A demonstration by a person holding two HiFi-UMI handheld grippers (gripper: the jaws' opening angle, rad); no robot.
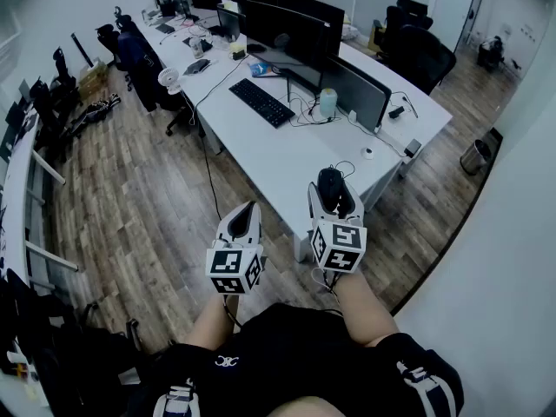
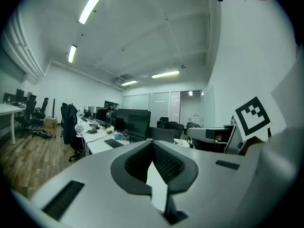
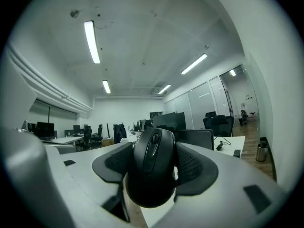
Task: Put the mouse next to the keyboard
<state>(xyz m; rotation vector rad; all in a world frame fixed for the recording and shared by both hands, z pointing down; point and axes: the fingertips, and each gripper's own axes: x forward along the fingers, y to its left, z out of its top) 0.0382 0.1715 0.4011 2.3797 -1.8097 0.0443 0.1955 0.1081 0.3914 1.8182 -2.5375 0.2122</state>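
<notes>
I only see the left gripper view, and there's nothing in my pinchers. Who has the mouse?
Observer: The right gripper has it. Its jaws are shut on the black mouse, with one pad on each side.
Operator: Is it on the desk yet?
Observer: No. In the head view the mouse is held up by the near end of the white desk, not lying on it.
Operator: What's beside the keyboard?
Observer: The head view shows a tangle of cables and a pale cylinder to the right of the black keyboard in that view.
</notes>
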